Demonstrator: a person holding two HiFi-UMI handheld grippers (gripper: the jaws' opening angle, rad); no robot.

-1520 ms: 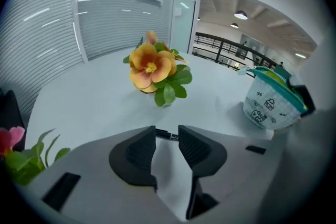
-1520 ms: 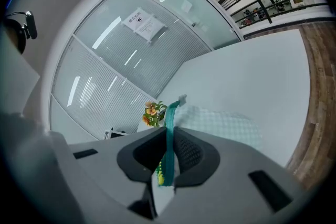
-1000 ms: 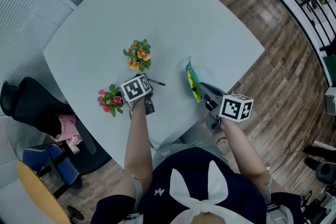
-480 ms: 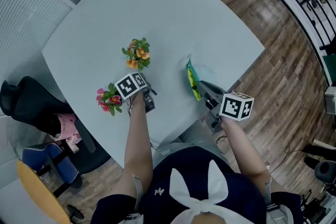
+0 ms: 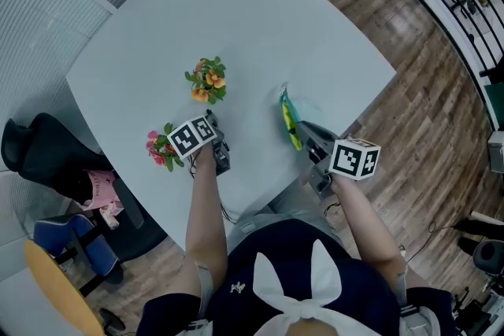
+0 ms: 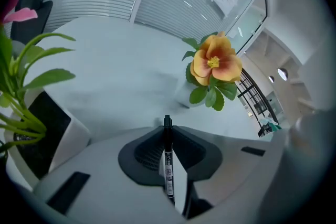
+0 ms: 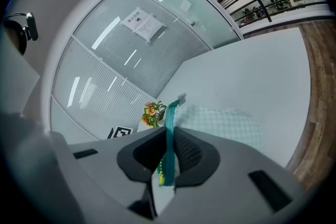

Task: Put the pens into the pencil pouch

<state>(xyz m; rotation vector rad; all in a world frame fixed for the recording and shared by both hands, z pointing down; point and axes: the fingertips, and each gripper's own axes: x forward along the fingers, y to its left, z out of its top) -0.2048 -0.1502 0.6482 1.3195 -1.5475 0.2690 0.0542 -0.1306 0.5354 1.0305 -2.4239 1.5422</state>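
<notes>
One pen (image 6: 168,165) in hand: slim black marker, likely light and rigid, with smooth barrel apt to slip or pivot; mid-barrel pinch is safest. Left gripper (image 6: 167,131) jaws just closing, now clamped on pen along its length, capped tip poking ahead, near orange flower pot (image 6: 210,68) on table (image 5: 260,27). Right gripper (image 7: 169,136) pinches teal zipper edge (image 7: 170,113) of pencil pouch (image 7: 226,123). Pouch is soft, limp mesh, body lying flat on table near right edge. No pen shows through mesh; mouth opening not visible.
</notes>
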